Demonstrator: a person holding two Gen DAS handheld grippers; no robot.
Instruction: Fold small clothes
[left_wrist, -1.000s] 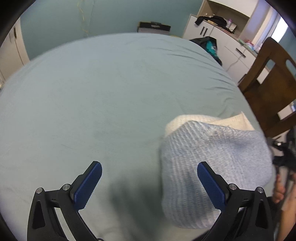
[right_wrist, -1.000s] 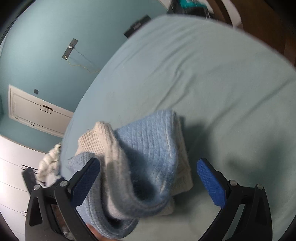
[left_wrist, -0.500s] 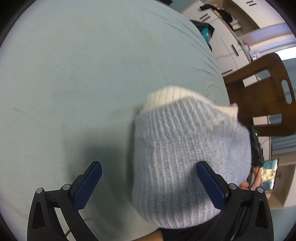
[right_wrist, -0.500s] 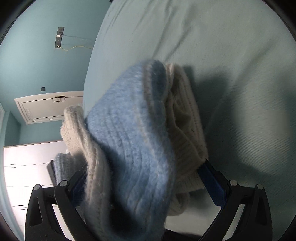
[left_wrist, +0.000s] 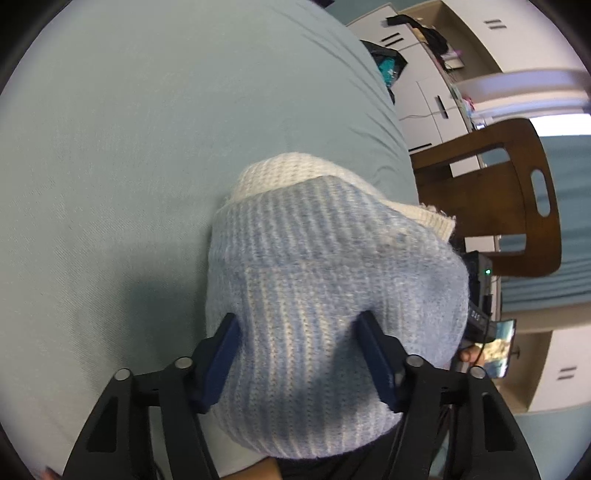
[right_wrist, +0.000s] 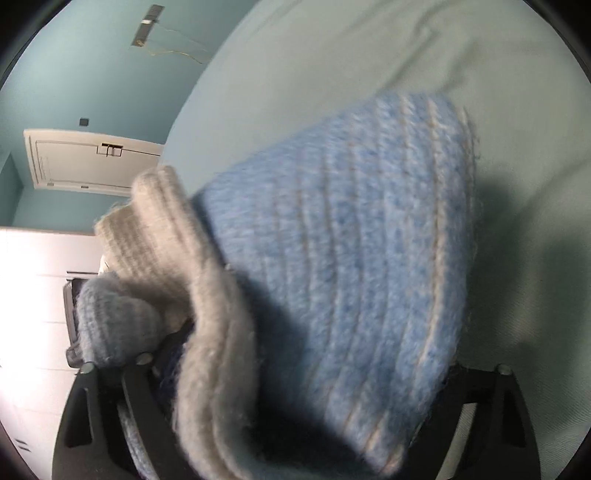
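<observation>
Garment: a folded blue-and-cream knit sweater (left_wrist: 332, 280) lies on the pale green bed sheet (left_wrist: 129, 166), close to the bed's edge on the chair side.
Left wrist view only: the sweater's top face, blue ribbing with a cream layer (left_wrist: 280, 177) peeking out at the far side; the wooden chair (left_wrist: 517, 206) just past the bed edge; white cabinets (left_wrist: 436, 96) with dark clutter on top; a small lit screen (left_wrist: 498, 347) low at the right.
Right wrist view only: the sweater's stacked edge (right_wrist: 351, 258), a cream fold (right_wrist: 207, 332) curling down beside the blue panel; teal wall (right_wrist: 74, 74) with a white door (right_wrist: 92, 162).
Left gripper (left_wrist: 303, 358): jaws closing, the blue pads (left_wrist: 218, 365) pressing into the sweater's near end, knit bulging between them.
Right gripper (right_wrist: 295, 387): jaws closing with the sweater between them; its pads are buried under the knit, so contact cannot be told.
In the way: the sweater fills most of the right view and hides both fingertips; it is blurred.
Person: a fingertip (left_wrist: 469, 356) shows beside the screen.
</observation>
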